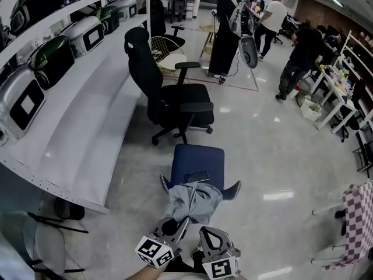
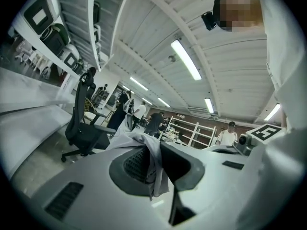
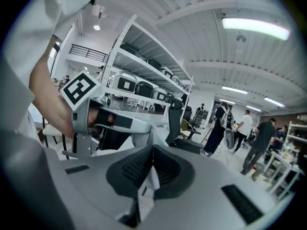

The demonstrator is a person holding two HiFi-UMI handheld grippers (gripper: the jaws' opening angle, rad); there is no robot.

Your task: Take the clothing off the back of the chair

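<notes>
A blue chair [image 1: 198,159] stands just in front of me, its back towards me. A grey garment [image 1: 195,202] is bunched above that back, lifted between both grippers. My left gripper [image 1: 175,221] is shut on the garment's near left part, and in the left gripper view grey cloth [image 2: 152,169] hangs pinched between its jaws [image 2: 154,164]. My right gripper [image 1: 207,231] is beside it on the right. In the right gripper view its jaws [image 3: 151,164] are closed on a pale strip of the cloth [image 3: 146,188]. The left gripper [image 3: 112,123] shows there too, close at the left.
A dark flat object [image 1: 196,177] lies on the blue seat. A black office chair [image 1: 175,104] stands beyond. White curved shelving [image 1: 76,139] with cases runs along the left. Several people [image 1: 224,28] stand at the back. A checkered cloth [image 1: 358,220] hangs at the right.
</notes>
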